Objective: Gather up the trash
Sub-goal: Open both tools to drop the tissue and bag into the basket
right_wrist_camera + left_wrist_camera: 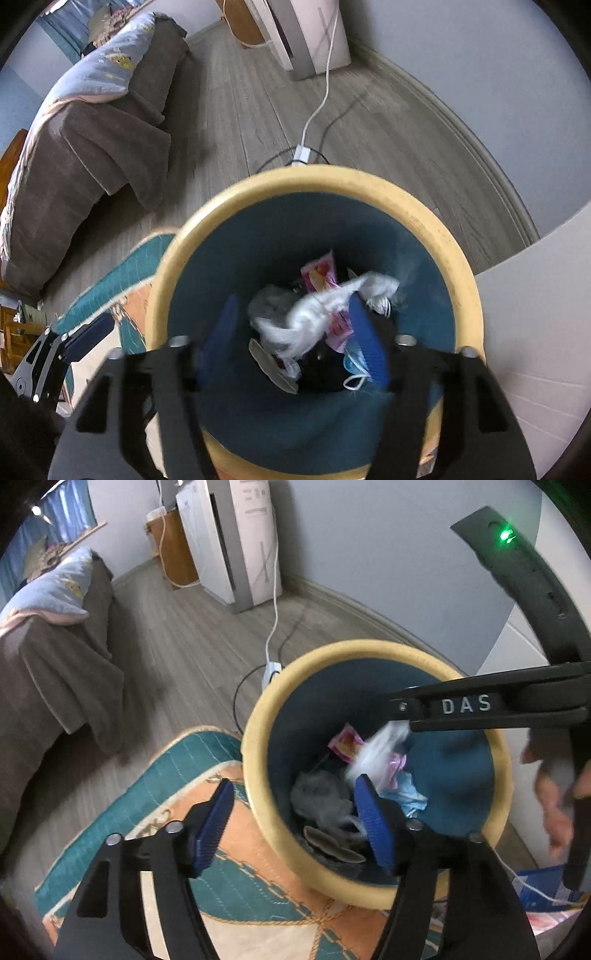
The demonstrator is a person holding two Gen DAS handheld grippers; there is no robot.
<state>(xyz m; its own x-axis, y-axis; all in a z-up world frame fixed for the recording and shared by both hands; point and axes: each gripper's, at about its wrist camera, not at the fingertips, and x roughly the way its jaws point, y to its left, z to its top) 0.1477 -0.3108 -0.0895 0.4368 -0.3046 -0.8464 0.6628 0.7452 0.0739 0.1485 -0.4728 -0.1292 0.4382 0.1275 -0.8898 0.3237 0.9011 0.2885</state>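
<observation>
A round bin with a yellow rim (pixel 258 716) (pixel 373 181) and a teal inside stands on the floor. In it lie a pink wrapper (pixel 345 744) (pixel 319 273), a grey wad (pixel 317 797) (pixel 269 299) and a blue face mask (pixel 410 797) (pixel 354 365). My left gripper (pixel 293 794) (pixel 85 332) is open, its blue pads astride the bin's near-left rim with nothing between them. My right gripper (pixel 293 310) (pixel 400 710) is open over the bin's mouth. A blurred white crumpled piece (pixel 314 310) (pixel 380 746) hangs loose just under its tips, and the pads are not pressing on it.
A teal and orange rug (pixel 207 893) lies under the bin's near side. A brown-covered sofa (pixel 55 672) stands at left. A white appliance (pixel 229 542) and a white cable with its adapter (pixel 271 668) are behind the bin. A hand (pixel 550 786) and a blue box (pixel 543 886) are at right.
</observation>
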